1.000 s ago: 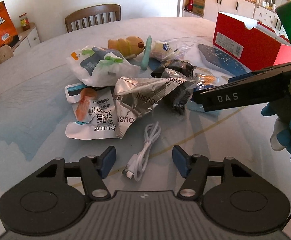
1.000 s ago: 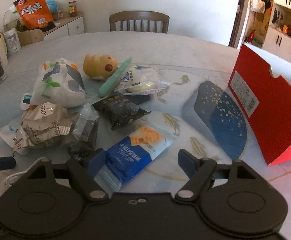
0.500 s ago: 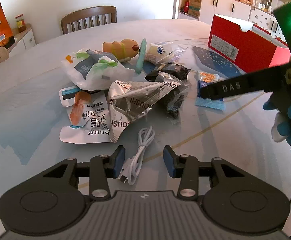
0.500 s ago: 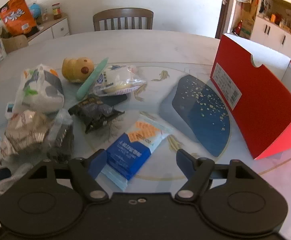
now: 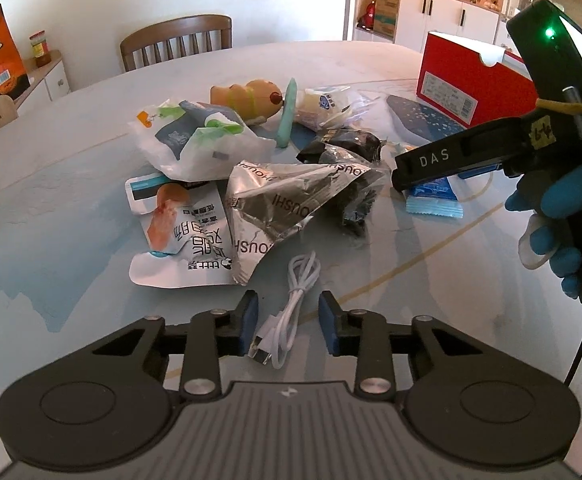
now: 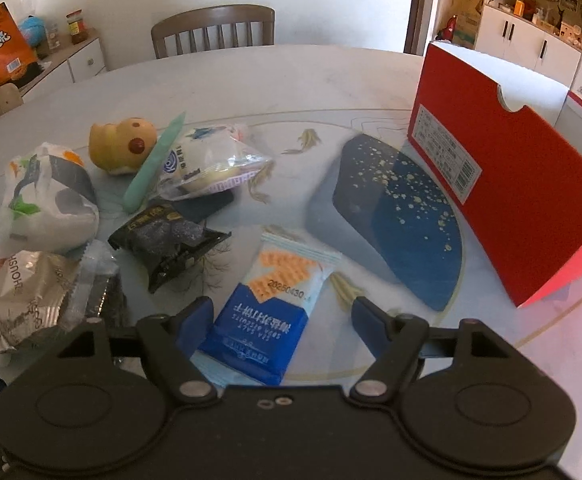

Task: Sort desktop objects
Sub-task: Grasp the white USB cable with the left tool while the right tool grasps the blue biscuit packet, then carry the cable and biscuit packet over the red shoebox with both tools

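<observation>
A coiled white USB cable (image 5: 291, 312) lies on the table between the fingers of my left gripper (image 5: 289, 314). Its jaws are closing, with a gap still showing beside the right pad. My right gripper (image 6: 281, 314) stands open over a blue and white cracker packet (image 6: 267, 320), which lies flat between its fingers. In the left wrist view the right gripper's black finger (image 5: 431, 160) hangs above that packet (image 5: 431, 200), held by a blue-gloved hand (image 5: 547, 200).
A heap of snack bags (image 5: 275, 200), a yellow duck toy (image 6: 123, 148) and a green stick (image 6: 155, 160) fills the middle of the table. A red box (image 6: 511, 184) stands at the right. A wooden chair (image 6: 215, 28) is beyond the far edge.
The left jaws have narrowed around the cable while the hand stayed put. The right gripper has shifted sideways, so the blue packet now sits centred between its fingers.
</observation>
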Demonstrator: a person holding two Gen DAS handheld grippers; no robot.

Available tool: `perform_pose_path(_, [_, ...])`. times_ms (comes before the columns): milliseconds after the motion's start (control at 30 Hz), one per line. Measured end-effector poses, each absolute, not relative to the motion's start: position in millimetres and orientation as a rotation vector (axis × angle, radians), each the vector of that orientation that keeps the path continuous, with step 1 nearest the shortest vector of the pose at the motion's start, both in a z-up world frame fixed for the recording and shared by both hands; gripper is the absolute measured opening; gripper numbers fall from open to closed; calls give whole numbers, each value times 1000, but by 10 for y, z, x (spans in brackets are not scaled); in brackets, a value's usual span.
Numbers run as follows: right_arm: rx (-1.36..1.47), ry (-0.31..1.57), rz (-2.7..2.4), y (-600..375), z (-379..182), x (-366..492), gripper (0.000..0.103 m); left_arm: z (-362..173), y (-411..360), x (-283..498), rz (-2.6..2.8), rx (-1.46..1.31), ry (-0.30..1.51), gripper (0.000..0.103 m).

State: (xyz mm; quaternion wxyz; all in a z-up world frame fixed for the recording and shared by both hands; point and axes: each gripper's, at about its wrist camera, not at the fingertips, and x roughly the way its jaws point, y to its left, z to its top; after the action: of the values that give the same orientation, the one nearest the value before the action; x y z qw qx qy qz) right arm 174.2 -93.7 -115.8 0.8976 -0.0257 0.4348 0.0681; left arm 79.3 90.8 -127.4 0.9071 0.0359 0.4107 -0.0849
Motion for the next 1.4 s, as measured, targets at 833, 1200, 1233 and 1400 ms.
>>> perform_pose_path(833, [-60,919,167,-1139,-960,1522,36,-1211,849,809,-186,39,871,13])
perform_pose_path(1200, [-61,916,313,-1489,-617,1411,36,-900,474,802,-118,-9,837,14])
perform_pose_path(1233, [-64,913,326,-1527,-573,1404,36,-860,428,809,-115,-19,834,14])
perform_pose_path(1400, [-72,921,386,-1706,-412,1417,36,-723,229,856,-98,-33,824,14])
